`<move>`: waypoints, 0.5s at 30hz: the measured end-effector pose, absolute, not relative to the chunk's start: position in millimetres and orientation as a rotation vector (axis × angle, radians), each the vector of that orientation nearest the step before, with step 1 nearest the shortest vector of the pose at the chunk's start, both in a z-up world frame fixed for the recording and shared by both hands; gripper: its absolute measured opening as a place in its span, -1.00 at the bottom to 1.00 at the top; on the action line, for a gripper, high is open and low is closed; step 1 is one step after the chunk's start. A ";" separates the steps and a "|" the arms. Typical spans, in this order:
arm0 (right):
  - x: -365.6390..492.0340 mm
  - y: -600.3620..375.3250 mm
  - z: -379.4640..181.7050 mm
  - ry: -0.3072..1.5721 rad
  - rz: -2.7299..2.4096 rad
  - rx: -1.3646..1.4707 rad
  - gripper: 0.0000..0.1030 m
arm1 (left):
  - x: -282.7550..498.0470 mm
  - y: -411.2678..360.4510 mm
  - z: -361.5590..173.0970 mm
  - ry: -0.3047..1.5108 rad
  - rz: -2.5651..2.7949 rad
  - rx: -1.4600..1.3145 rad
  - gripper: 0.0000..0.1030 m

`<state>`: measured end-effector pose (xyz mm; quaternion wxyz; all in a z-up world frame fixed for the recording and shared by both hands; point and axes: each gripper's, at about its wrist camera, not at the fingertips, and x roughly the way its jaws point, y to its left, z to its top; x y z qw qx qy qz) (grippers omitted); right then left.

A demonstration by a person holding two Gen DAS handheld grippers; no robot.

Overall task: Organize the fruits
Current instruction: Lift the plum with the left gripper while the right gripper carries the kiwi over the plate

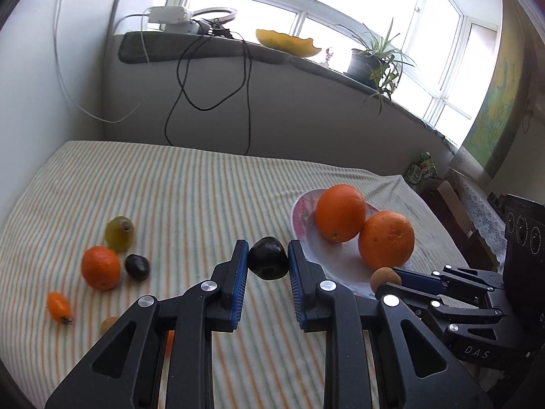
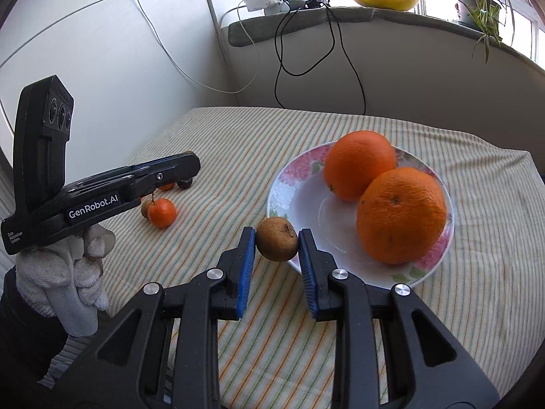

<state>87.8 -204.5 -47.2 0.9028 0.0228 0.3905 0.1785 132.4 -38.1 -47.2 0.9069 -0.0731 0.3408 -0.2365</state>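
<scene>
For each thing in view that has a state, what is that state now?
left gripper: shut on dark plum
dark plum: held, lifted
right gripper: shut on brown longan
brown longan: held at plate rim
plate: holds two oranges
small tangerine: loose on cloth

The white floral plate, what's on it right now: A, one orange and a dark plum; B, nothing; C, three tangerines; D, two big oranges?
D: two large oranges sit side by side on the white floral plate; the small brown fruit is held off its edge, between the right gripper fingers.
</scene>
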 end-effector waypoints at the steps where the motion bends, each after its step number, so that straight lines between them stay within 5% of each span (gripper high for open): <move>1: 88.4 -206.3 -47.5 0.807 0.366 0.052 -0.48 | 133.8 -44.5 -47.7 0.708 -0.501 -0.147 -0.58; 15: 87.2 -210.9 -50.9 0.792 0.315 -0.003 -0.48 | 151.0 -93.5 -58.1 0.767 -0.582 -0.140 -0.58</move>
